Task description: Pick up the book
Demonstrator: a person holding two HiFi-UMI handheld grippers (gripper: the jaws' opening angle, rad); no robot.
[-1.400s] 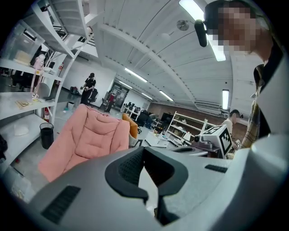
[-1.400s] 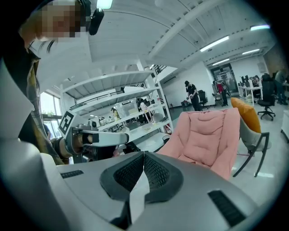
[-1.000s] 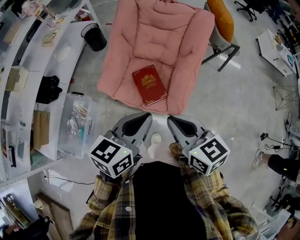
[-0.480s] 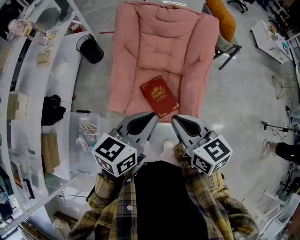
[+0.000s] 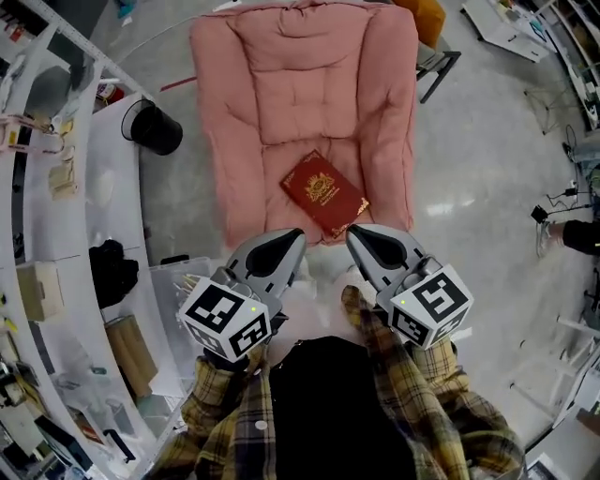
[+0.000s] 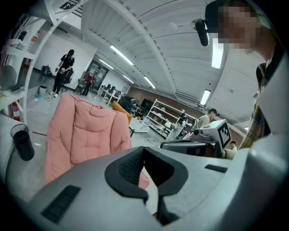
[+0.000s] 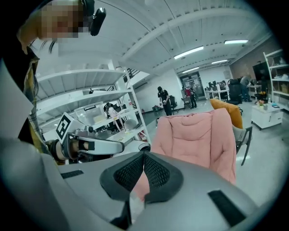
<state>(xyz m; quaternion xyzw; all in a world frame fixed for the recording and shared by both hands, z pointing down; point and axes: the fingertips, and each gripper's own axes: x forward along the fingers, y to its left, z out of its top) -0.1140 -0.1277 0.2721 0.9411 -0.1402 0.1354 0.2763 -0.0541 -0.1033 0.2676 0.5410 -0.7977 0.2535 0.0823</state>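
A dark red book [image 5: 323, 192] with a gold emblem lies on the front of the seat of a pink padded chair [image 5: 300, 94]. Both grippers are held side by side just short of the seat's front edge, pointing at it. My left gripper [image 5: 292, 238] is shut and empty, its tip below and left of the book. Shut and empty too, my right gripper [image 5: 355, 233] has its tip close under the book's near corner. In the left gripper view the closed jaws [image 6: 144, 154] face the pink chair [image 6: 86, 131]; the book is hidden there. The right gripper view also shows closed jaws [image 7: 143, 155] before the chair [image 7: 198, 135].
A black bin [image 5: 155, 128] stands left of the chair beside white shelving [image 5: 56, 187]. A clear plastic box [image 5: 187, 281] sits on the floor at my left. An orange chair [image 5: 427, 11] stands behind the pink one. Several people stand far off.
Both grippers and I have moved closer to the pink chair. The book, earlier well ahead of the tips, now lies right in front of them. Both jaws stayed shut.
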